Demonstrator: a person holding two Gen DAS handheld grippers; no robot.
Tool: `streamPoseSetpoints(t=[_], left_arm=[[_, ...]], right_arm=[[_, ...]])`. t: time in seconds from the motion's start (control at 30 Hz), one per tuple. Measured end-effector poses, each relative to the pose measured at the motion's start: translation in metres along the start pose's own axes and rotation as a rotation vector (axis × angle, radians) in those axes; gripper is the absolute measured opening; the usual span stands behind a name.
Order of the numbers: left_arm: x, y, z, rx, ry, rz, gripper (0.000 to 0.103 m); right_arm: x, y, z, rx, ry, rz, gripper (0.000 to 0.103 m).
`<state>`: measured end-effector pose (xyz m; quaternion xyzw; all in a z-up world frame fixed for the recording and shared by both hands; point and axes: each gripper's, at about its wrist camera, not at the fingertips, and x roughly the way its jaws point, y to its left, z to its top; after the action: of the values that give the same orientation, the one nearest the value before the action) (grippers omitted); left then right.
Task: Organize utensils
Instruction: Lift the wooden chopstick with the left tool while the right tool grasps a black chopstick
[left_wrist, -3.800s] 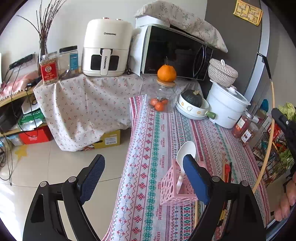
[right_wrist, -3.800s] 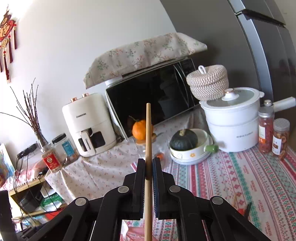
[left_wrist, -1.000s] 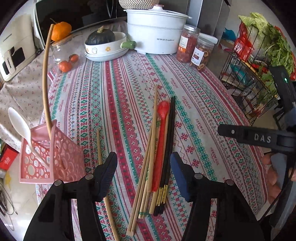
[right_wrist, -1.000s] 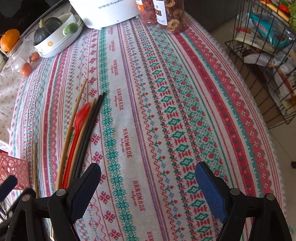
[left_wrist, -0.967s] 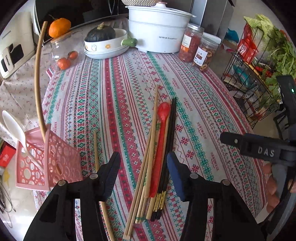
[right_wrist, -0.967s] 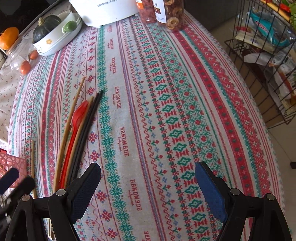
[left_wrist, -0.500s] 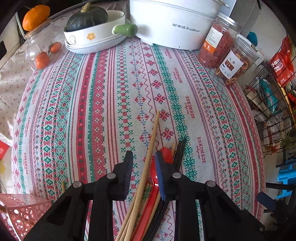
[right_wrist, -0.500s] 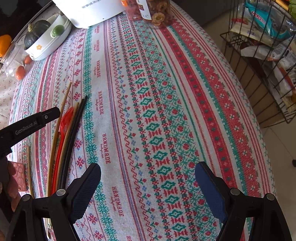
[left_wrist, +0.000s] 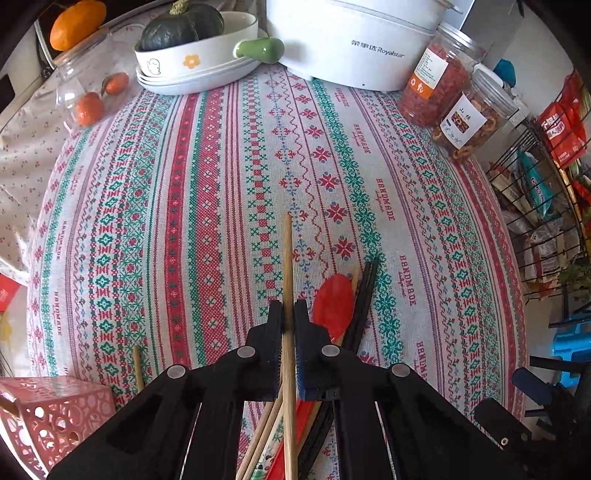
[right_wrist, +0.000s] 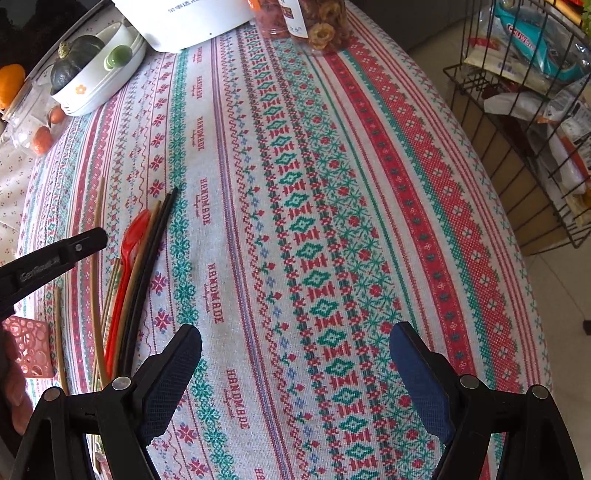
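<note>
My left gripper (left_wrist: 289, 310) is shut on a pale wooden chopstick (left_wrist: 287, 251), whose tip reaches forward over the striped tablecloth (left_wrist: 207, 192). Just right of it lie a red spoon (left_wrist: 334, 299) and black chopsticks (left_wrist: 364, 295), with more wooden ones under the jaws. A single chopstick (left_wrist: 137, 365) lies beside the pink basket (left_wrist: 55, 413) at the lower left. My right gripper (right_wrist: 295, 332) is open above bare cloth, to the right of the pile: red spoon (right_wrist: 135, 236), black chopsticks (right_wrist: 155, 240).
At the table's far end stand a white pot (left_wrist: 354, 40), a bowl with a green squash (left_wrist: 195, 59), a glass jar of tomatoes (left_wrist: 88, 88) and two snack jars (left_wrist: 432, 88). A wire rack (right_wrist: 535, 110) stands off the right edge. A hand (right_wrist: 14, 387) shows at the left.
The left gripper came down over the utensil pile and closed on one wooden chopstick. The right gripper stayed open and almost still.
</note>
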<state>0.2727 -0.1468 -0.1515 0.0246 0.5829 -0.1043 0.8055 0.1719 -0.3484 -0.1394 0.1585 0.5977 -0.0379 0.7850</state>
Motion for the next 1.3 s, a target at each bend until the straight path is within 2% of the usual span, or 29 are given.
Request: streamPoseSetpoints(t=[0.17,0.47,0.6,0.63,0.67,0.73,0.8,0.83,0.9,0.97,1.1,1.2,1.3], left_arm=[[-0.049,0.009,-0.029,0.059,-0.078,-0.024,0.006],[-0.124,0.049,-0.098,0.066,-0.238,-0.136,0.006],[-0.132,0.063,-0.115,0.032,-0.230,-0.195,0.006],[-0.135,0.065,-0.118,0.040,-0.242,-0.202,0.006],[-0.136,0.065,-0.120,0.051,-0.251,-0.193,0.006],[-0.139,0.067,-0.126,0.075,-0.260,-0.182,0.006],[-0.138,0.072,-0.131,0.087,-0.247,-0.190,0.006],[-0.139,0.075,-0.132,0.083,-0.245,-0.195,0.006],[-0.140,0.084,-0.134,0.069,-0.239,-0.205,0.006],[-0.142,0.091,-0.134,0.059,-0.241,-0.214,0.006],[-0.145,0.100,-0.134,0.052,-0.248,-0.224,0.006],[-0.146,0.103,-0.134,0.050,-0.247,-0.233,0.006],[-0.147,0.106,-0.136,0.045,-0.244,-0.246,0.006]], right_arm=[[-0.001,0.011,-0.006,-0.041,0.001,-0.003,0.087],[0.009,0.035,-0.011,-0.085,0.015,-0.019,0.087],[0.021,0.050,-0.008,-0.106,0.026,0.004,0.086],[0.023,0.053,-0.006,-0.111,0.025,0.022,0.084],[0.025,0.055,-0.003,-0.112,0.023,0.041,0.077],[0.030,0.060,0.002,-0.100,0.016,0.075,0.063],[0.037,0.064,0.006,-0.075,0.011,0.108,0.043],[0.042,0.066,0.007,-0.064,0.020,0.121,0.040],[0.054,0.074,0.010,-0.050,0.040,0.148,0.026],[0.062,0.082,0.011,-0.049,0.042,0.157,0.020],[0.063,0.101,0.013,-0.095,0.025,0.123,0.016],[0.063,0.112,0.014,-0.123,0.035,0.054,0.012],[0.064,0.115,0.012,-0.147,0.091,-0.026,0.007]])
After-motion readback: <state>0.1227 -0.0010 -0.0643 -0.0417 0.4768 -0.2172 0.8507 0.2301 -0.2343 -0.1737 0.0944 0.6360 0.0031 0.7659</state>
